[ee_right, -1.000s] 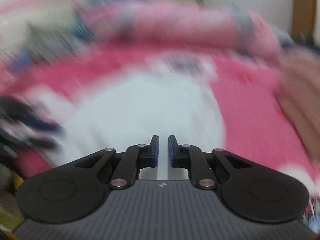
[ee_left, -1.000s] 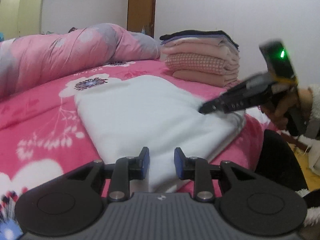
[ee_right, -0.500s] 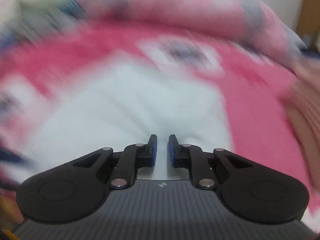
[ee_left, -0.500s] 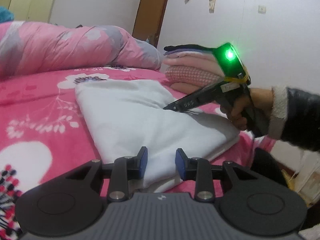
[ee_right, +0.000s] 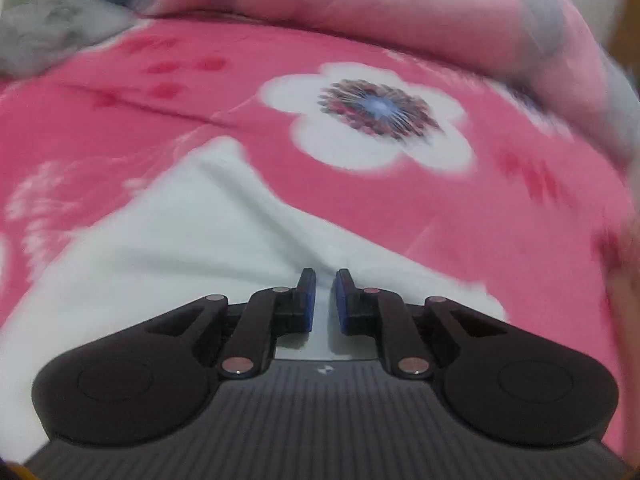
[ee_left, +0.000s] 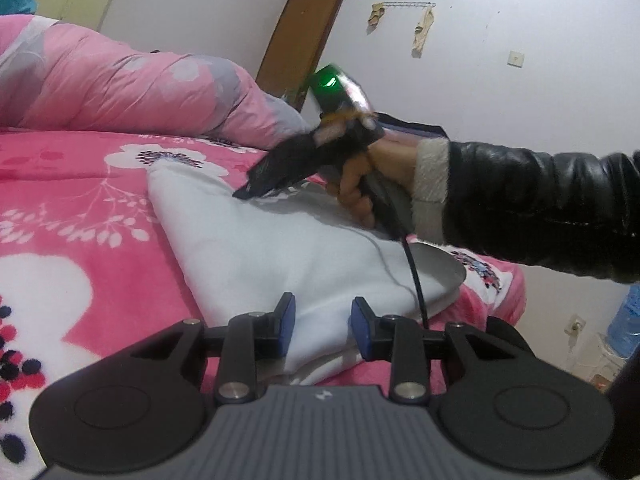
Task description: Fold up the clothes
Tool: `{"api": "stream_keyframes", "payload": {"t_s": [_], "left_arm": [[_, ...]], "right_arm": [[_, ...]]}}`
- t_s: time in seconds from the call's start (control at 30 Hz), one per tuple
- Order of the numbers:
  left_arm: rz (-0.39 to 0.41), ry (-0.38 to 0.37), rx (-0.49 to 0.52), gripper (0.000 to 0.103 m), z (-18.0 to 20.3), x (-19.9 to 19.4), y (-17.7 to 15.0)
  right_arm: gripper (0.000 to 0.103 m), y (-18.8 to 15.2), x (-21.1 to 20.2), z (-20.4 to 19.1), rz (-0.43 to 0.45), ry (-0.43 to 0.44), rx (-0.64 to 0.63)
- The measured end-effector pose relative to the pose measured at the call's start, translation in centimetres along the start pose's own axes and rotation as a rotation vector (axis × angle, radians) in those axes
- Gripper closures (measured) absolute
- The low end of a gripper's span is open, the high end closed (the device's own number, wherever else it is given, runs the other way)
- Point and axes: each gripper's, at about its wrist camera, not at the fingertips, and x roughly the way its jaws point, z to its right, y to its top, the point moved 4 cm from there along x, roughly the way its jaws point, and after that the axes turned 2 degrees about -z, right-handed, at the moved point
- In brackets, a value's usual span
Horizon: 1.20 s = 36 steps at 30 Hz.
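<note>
Two grippers over one folded white garment (ee_left: 280, 256) on a pink floral bed cover (ee_left: 72, 208).

The garment lies mid-frame in both views, one corner toward the single white printed flower (ee_right: 376, 120). The left gripper (ee_left: 322, 326), low centre, has its two blue-padded fingers apart, nothing clamped, above the garment's near edge. The right gripper (ee_right: 323, 300) has its fingers nearly together with only a narrow slit, empty, just above the cloth. Only the left wrist view shows the right hand (ee_left: 360, 184), its black sleeve (ee_left: 532, 208), a brown door (ee_left: 304, 36) at upper centre, and the rolled pink quilt (ee_left: 120, 88) in sharp focus; the right wrist view is blurred.
</note>
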Motion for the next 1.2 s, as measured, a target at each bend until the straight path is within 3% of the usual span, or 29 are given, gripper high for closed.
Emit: {"api": "stream_keyframes", "payload": {"t_s": [0.17, 0.37, 0.43, 0.57, 0.67, 0.73, 0.87, 1.0, 1.1, 1.2], "left_arm": [[0.017, -0.038, -0.029, 0.071, -0.6, -0.1, -0.3], [0.031, -0.071, -0.063, 0.072, -1.0, -0.4, -0.5], [0.036, -0.084, -0.075, 0.073, -1.2, -0.4, -0.6], [0.037, -0.105, -0.086, 0.073, -1.4, -0.5, -0.6], [0.032, -0.101, -0.08, 0.073, -1.2, -0.6, -0.6], [0.028, -0.096, -0.074, 0.073, -1.1, -0.7, -0.6], [0.015, -0.06, -0.032, 0.073, -0.2, -1.0, -0.3], [0.0, -0.022, 0.007, 0.072, 0.5, -1.1, 0.0], [-0.021, 0.013, 0.042, 0.072, 1.2, -1.3, 0.1], [-0.04, 0.054, 0.071, 0.072, 1.9, -1.7, 0.0]], "right_arm": [[0.092, 4.3, -3.2, -3.7, 0.074, 0.085, -0.04], [0.094, 5.3, 5.1, -6.1, -0.039, 0.065, -0.089], [0.095, 5.6, 6.2, -5.1, -0.033, 0.056, -0.02], [0.093, 6.5, 1.7, -5.7, 0.045, 0.079, -0.026], [0.093, 6.5, -1.1, -6.7, 0.051, 0.203, -0.05], [0.094, 5.7, -0.5, -7.8, 0.023, 0.249, -0.062], [0.095, 3.9, 1.9, -7.6, -0.001, 0.152, -0.07], [0.09, 4.2, -5.6, -7.6, 0.11, 0.148, -0.106], [0.09, 2.5, -10.4, -8.9, 0.16, 0.249, -0.159], [0.092, -2.0, -10.1, -9.6, 0.105, 0.334, -0.151]]}}
